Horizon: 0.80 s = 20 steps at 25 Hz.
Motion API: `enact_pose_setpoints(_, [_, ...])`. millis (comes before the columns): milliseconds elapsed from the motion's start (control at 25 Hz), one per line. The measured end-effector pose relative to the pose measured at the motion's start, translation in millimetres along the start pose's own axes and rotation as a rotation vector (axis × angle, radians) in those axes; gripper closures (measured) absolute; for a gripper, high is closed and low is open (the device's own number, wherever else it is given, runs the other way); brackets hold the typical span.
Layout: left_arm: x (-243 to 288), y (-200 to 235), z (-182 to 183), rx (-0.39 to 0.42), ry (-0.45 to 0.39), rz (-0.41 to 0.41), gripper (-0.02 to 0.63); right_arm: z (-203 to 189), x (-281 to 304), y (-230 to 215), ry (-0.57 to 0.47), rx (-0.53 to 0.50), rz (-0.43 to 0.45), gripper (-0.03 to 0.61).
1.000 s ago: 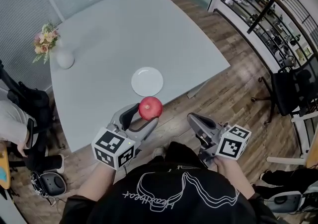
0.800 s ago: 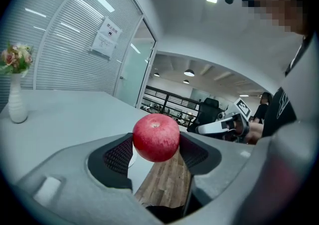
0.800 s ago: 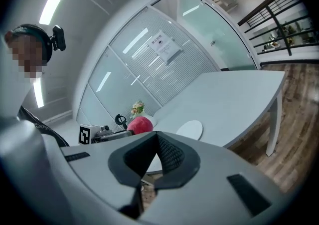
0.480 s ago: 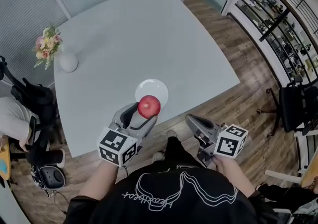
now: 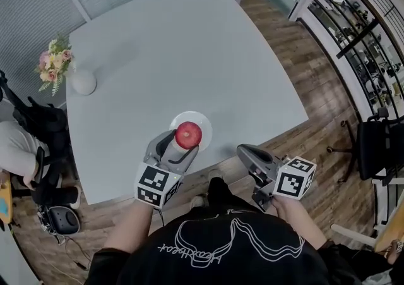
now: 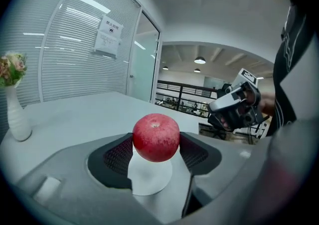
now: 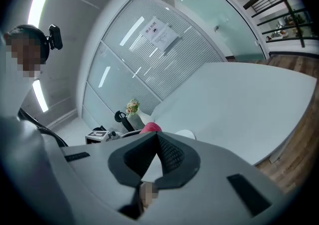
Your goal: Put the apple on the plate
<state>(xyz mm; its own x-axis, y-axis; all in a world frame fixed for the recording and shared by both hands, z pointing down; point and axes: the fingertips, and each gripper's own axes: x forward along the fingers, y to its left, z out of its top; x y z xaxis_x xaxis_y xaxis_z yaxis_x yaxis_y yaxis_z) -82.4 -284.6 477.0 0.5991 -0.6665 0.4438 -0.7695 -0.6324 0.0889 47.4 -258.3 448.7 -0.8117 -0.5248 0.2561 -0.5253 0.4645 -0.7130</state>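
A red apple point(image 5: 188, 134) hangs between the jaws of my left gripper point(image 5: 187, 138), which is shut on it. The apple is just above a small white plate point(image 5: 204, 123) near the front edge of the grey table point(image 5: 177, 43). In the left gripper view the apple point(image 6: 156, 137) sits between the two black pads, with the plate point(image 6: 149, 179) directly under it. My right gripper point(image 5: 245, 151) is shut and holds nothing, out past the table's edge over the wooden floor. Its own view shows the apple point(image 7: 149, 128) and the plate point(image 7: 187, 133) beyond the closed tips.
A white vase with flowers point(image 5: 81, 80) stands at the table's far left corner. A seated person and black gear point(image 5: 28, 145) are left of the table. An office chair point(image 5: 382, 145) is at the right, with shelving point(image 5: 363, 31) behind it.
My left gripper has carried the apple forward, from in front of the plate to above it. The right gripper has stayed shut beside the table's edge.
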Motion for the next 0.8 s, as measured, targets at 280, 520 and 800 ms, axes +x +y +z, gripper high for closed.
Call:
enact_pose_setpoints(280, [27,14,-23,0.023,0.038,0.052,0.319,6,5,-23,0.033,0.024,-0.003,0.569])
enact_pose_setpoints(520, [44,20,-46,0.022,0.079,0.072,0.319,9,7,-33,0.064,0.028,0.001,0.569])
enact_pose_setpoints(800, [60,23,-59,0.027,0.107,0.066,0.319,26,14,-44,0.096,0.012,0.024,0.569])
